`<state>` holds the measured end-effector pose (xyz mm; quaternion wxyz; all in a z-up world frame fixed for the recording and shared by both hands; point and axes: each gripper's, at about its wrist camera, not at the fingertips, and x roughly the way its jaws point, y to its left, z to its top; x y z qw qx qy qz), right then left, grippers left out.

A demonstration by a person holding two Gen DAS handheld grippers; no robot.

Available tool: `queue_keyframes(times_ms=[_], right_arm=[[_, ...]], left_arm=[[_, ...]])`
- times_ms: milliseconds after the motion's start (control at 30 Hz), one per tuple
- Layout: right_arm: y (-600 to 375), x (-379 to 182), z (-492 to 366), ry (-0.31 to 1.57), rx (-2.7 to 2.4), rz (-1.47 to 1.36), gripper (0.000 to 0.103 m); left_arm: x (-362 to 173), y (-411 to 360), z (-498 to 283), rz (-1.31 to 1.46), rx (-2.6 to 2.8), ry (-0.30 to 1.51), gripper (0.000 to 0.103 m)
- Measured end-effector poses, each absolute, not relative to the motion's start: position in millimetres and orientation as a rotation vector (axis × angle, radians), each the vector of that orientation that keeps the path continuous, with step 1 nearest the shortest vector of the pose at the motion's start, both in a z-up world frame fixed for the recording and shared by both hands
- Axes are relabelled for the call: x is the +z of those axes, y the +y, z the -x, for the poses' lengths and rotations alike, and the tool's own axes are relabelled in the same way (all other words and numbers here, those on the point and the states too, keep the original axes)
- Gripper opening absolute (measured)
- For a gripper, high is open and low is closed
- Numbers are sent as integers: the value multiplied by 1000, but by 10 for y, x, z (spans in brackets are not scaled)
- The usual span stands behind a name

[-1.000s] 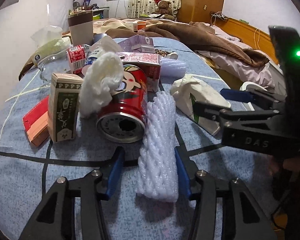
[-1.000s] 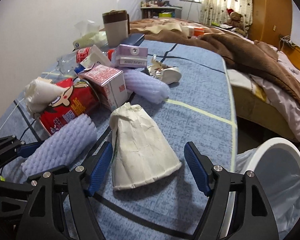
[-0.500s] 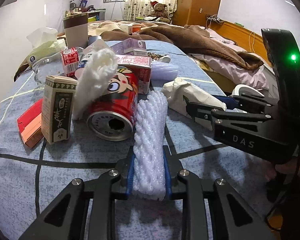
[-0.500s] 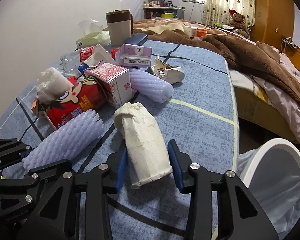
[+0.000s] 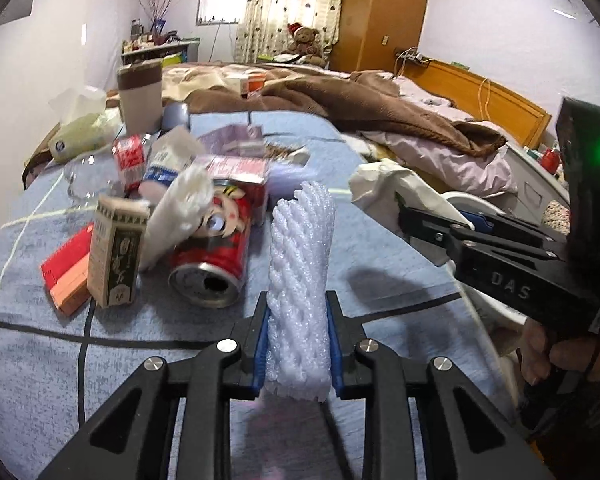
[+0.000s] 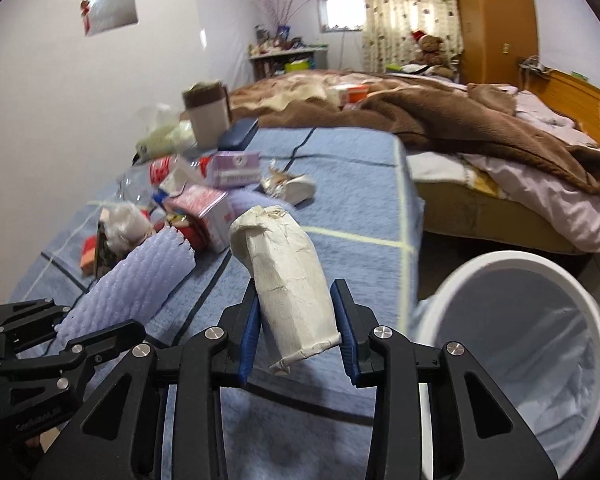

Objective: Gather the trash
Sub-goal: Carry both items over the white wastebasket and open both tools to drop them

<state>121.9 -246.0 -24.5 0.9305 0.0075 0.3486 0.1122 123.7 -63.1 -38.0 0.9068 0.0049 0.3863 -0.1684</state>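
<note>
Left view, your left gripper (image 5: 299, 344) clamped on the foam sleeve (image 5: 301, 280) raised over the bedspread (image 5: 36, 360), can (image 5: 212, 252) lying beside, right view, your right gripper (image 6: 298, 336) clamped on the paper bag (image 6: 288, 276), bin (image 6: 512, 344) just right.

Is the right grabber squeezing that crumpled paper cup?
Touching. In the right wrist view, the right gripper has both blue pads pressed against the sides of the crumpled paper cup, which sticks up between them, lifted off the blue bedspread.
</note>
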Motion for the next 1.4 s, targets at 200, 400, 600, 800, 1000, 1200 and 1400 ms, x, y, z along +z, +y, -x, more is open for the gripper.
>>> queue_keyframes(times_ms=[200,400,600,800,1000,1200,1400], right_arm=[[-2729,-104,-1040,665,137,-33,36],[-3021,9,-899,625,21,-66,36],[-3350,-38,-833,632,-87,-110,36],[-3604,-191,-788,670,-187,-125,36],[-3832,-364,-788,739,-247,-138,37],[-3932,-462,-799,784,-287,-140,42],[-3974,-465,-803,795,-292,-142,56]], left_arm=[[-205,-879,-1233,-32,-402,755,26],[3,-1275,-1227,-83,-476,701,26],[80,-1672,-1255,-123,-549,680,26],[38,-2090,-1277,-154,-620,699,26],[-94,-2435,-1346,-189,-668,742,26],[-205,-2614,-1435,-202,-678,785,27],[-270,-2629,-1483,-194,-684,801,54]])
